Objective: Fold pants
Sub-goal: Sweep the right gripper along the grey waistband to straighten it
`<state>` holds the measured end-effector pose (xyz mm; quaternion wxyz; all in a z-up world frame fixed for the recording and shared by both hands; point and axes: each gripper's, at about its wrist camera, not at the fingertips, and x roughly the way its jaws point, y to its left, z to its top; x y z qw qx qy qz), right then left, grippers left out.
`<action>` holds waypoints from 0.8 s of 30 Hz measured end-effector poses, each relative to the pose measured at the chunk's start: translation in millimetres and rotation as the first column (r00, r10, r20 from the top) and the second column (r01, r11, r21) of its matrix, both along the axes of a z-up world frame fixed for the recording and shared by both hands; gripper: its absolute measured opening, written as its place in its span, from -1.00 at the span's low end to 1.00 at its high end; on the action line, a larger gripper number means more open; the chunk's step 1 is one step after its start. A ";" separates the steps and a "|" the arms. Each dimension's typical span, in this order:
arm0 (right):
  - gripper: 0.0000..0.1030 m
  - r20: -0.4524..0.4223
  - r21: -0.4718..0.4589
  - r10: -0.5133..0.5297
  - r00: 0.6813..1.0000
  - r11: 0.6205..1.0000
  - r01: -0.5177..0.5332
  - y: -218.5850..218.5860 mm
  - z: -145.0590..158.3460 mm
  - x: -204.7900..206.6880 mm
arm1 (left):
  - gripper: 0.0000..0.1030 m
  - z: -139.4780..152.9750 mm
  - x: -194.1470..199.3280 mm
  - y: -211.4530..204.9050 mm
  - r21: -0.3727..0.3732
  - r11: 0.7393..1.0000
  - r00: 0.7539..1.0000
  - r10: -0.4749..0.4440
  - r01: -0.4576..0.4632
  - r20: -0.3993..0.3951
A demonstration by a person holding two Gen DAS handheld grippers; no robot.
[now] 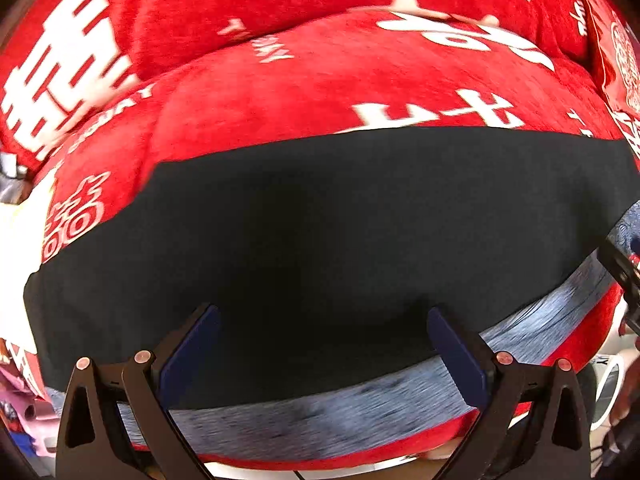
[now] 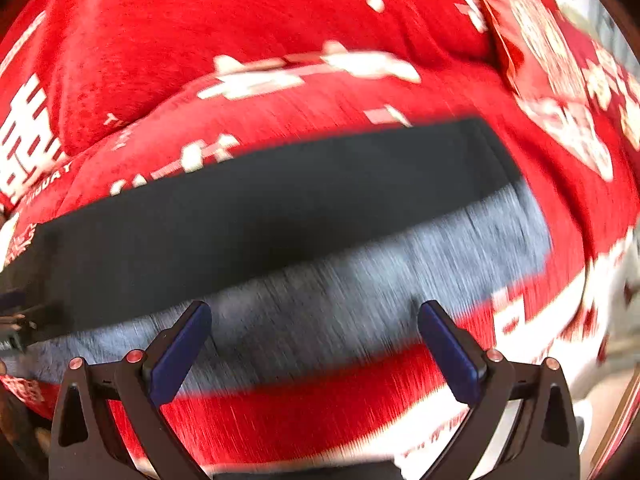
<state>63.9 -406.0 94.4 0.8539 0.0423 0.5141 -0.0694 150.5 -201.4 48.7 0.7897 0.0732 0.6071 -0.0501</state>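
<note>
The pants [image 2: 280, 216] are smeared by motion blur in the right wrist view, so the grey band's weave can't be made out. The white print on the red blanket [image 2: 280, 12] is streaked past reading there too. In the left wrist view, the right claw [image 1: 624, 276] is cut off by the frame edge, its state not tellable.

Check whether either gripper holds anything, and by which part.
Nothing is held: left gripper and right gripper are both open above the pants.
</note>
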 end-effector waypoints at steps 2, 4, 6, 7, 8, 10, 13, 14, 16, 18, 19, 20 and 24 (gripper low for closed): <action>1.00 -0.021 -0.015 -0.005 1.000 1.000 0.004 -3.8 -6.6 16.1 | 1.00 -5.5 7.1 -12.5 0.013 1.000 1.000 -0.004 0.005 -0.022; 1.00 -0.058 -0.011 -0.058 0.997 0.998 0.057 -24.8 -15.6 30.1 | 1.00 -8.6 9.6 -17.9 0.014 1.000 1.000 0.003 -0.003 -0.025; 0.99 -0.043 0.014 -0.122 0.992 0.992 0.123 -47.0 -16.3 37.6 | 1.00 -9.4 11.2 -22.9 0.007 1.000 0.999 0.011 -0.011 -0.030; 0.99 -0.042 0.007 -0.171 0.984 0.985 0.171 -61.0 -16.3 41.5 | 1.00 -10.5 13.9 -28.3 0.003 1.000 0.999 0.013 -0.013 -0.032; 0.99 -0.048 -0.013 -0.209 0.977 0.978 0.209 -72.4 -17.2 44.4 | 1.00 -11.7 17.3 -33.4 0.001 1.000 0.999 0.018 -0.018 -0.037; 0.99 -0.041 0.009 -0.267 0.963 0.963 0.268 -100.1 -19.7 48.9 | 1.00 -11.2 17.1 -41.6 -0.001 1.000 0.999 0.025 -0.025 -0.041; 0.99 -0.025 0.090 -0.283 0.959 0.954 0.284 -119.9 -8.6 45.7 | 1.00 -9.5 21.0 -62.8 0.000 1.000 0.999 -0.019 0.020 -0.047; 0.99 -0.009 0.077 -0.297 0.955 0.952 0.296 -121.8 -2.2 38.9 | 1.00 -7.8 20.4 -70.7 0.000 0.999 0.998 -0.034 0.034 -0.044; 1.00 0.025 0.064 -0.301 0.953 0.952 0.299 -121.7 8.0 17.4 | 1.00 -5.4 18.2 -83.3 -0.002 0.999 0.999 -0.040 0.040 -0.036; 1.00 0.033 0.127 -0.302 0.953 0.947 0.296 -125.2 8.6 -15.1 | 1.00 -5.0 17.1 -84.6 0.003 1.000 0.999 -0.009 0.009 -0.036; 1.00 0.022 0.169 -0.301 0.953 0.941 0.293 -127.0 3.3 -27.7 | 1.00 -6.2 18.2 -79.4 -0.007 1.000 0.999 0.019 -0.019 -0.043; 1.00 0.006 0.218 -0.286 0.958 0.936 0.278 -127.0 -2.4 -41.5 | 1.00 -8.2 17.4 -76.2 -0.024 0.998 0.997 0.054 -0.056 -0.056; 1.00 -0.035 0.351 -0.163 0.986 0.922 0.164 -105.7 -27.3 -71.5 | 1.00 -15.6 22.7 -76.8 -0.021 0.992 0.991 0.122 -0.124 -0.056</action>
